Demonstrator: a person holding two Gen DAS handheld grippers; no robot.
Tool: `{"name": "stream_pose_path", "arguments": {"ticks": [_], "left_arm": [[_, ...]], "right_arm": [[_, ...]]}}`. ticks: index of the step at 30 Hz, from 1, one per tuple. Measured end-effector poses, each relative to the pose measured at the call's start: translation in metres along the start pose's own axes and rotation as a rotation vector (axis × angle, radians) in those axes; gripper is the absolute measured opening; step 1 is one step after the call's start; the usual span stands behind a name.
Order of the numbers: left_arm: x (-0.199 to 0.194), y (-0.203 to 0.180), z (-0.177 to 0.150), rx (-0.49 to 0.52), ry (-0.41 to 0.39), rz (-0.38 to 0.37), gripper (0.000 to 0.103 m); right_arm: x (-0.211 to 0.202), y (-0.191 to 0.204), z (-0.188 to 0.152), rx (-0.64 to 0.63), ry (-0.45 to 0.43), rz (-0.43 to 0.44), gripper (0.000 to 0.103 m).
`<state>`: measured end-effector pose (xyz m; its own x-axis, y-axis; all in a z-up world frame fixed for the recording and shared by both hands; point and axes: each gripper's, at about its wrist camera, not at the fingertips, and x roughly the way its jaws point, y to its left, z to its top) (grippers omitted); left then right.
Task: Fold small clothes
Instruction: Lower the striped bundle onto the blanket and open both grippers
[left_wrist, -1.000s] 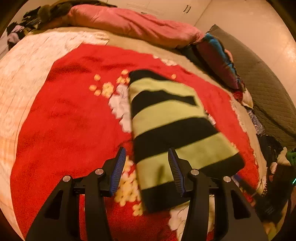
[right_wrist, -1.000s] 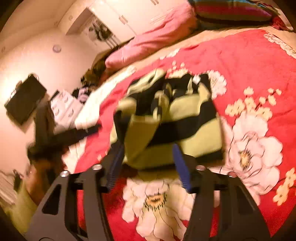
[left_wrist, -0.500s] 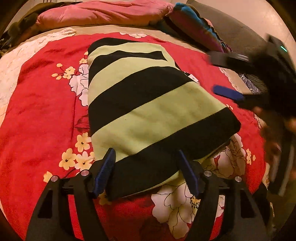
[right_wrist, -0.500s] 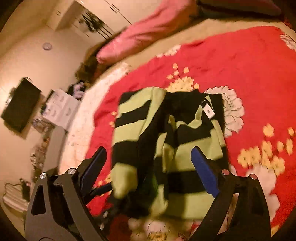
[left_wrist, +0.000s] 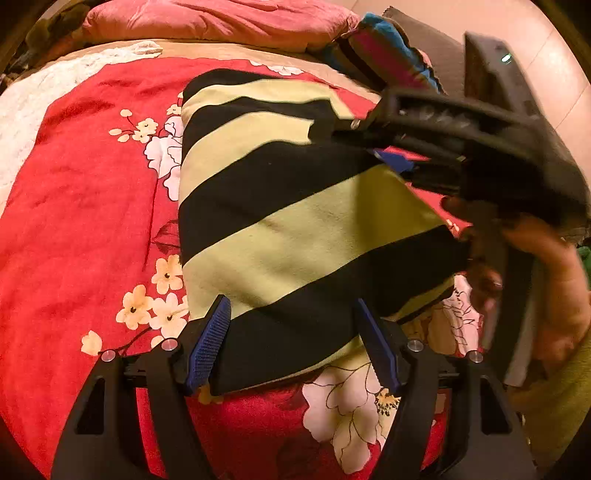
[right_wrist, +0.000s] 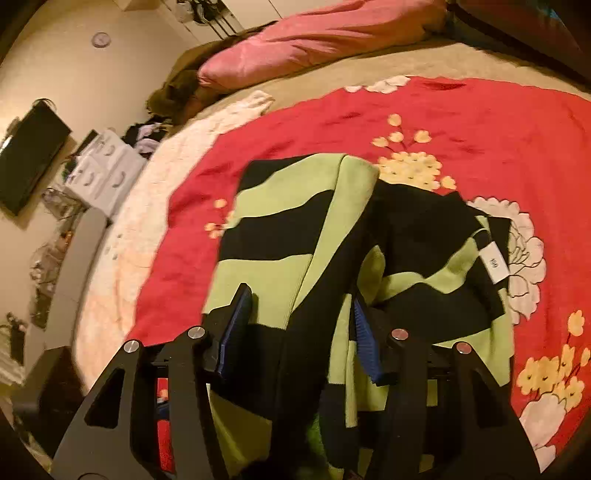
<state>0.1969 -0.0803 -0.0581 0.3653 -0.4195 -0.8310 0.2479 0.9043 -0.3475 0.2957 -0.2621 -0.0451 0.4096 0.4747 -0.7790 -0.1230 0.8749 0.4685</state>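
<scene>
A green-and-black striped garment (left_wrist: 295, 214) lies folded lengthwise on a red flowered blanket (left_wrist: 92, 203). My left gripper (left_wrist: 291, 345) stands open at its near end, with the black hem lying between the fingers. In the left wrist view a hand (left_wrist: 546, 266) holds the right gripper at the garment's right edge, one blue pad (left_wrist: 393, 161) against the cloth. In the right wrist view the right gripper (right_wrist: 301, 334) is closing over a raised fold of the garment (right_wrist: 280, 229). Cloth sits between its jaws, and I see no pinch. A white tag (right_wrist: 495, 264) shows on the right.
A pink pillow (left_wrist: 221, 18) and a striped cushion (left_wrist: 388, 51) lie at the far end of the bed. Beyond the bed's left side stand a white drawer unit (right_wrist: 103, 162) and a dark screen (right_wrist: 29, 147). Bare blanket (right_wrist: 461, 118) lies around the garment.
The left gripper opened wider and came close to the garment's near end. The right gripper let the bunched garment drop, spread wide, then narrowed over a fold, and moved in at the garment's right edge.
</scene>
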Motion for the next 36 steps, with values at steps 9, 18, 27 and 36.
{"name": "stream_pose_path", "arguments": {"ticks": [9, 18, 27, 36], "left_arm": [[-0.006, 0.005, -0.001, -0.022, -0.009, -0.005, 0.068], [-0.027, 0.001, 0.002, -0.015, -0.058, -0.02, 0.068], [-0.05, -0.005, 0.005, -0.001, -0.122, -0.045, 0.07], [-0.036, -0.004, 0.004, -0.002, -0.079, -0.02, 0.07]], "right_arm": [[0.005, 0.002, -0.004, 0.002, -0.022, 0.042, 0.022], [-0.034, 0.039, -0.001, -0.123, -0.108, 0.08, 0.014], [-0.072, 0.01, 0.013, -0.149, -0.135, 0.027, 0.014], [-0.036, -0.063, -0.015, -0.088, -0.075, -0.212, 0.052]]}}
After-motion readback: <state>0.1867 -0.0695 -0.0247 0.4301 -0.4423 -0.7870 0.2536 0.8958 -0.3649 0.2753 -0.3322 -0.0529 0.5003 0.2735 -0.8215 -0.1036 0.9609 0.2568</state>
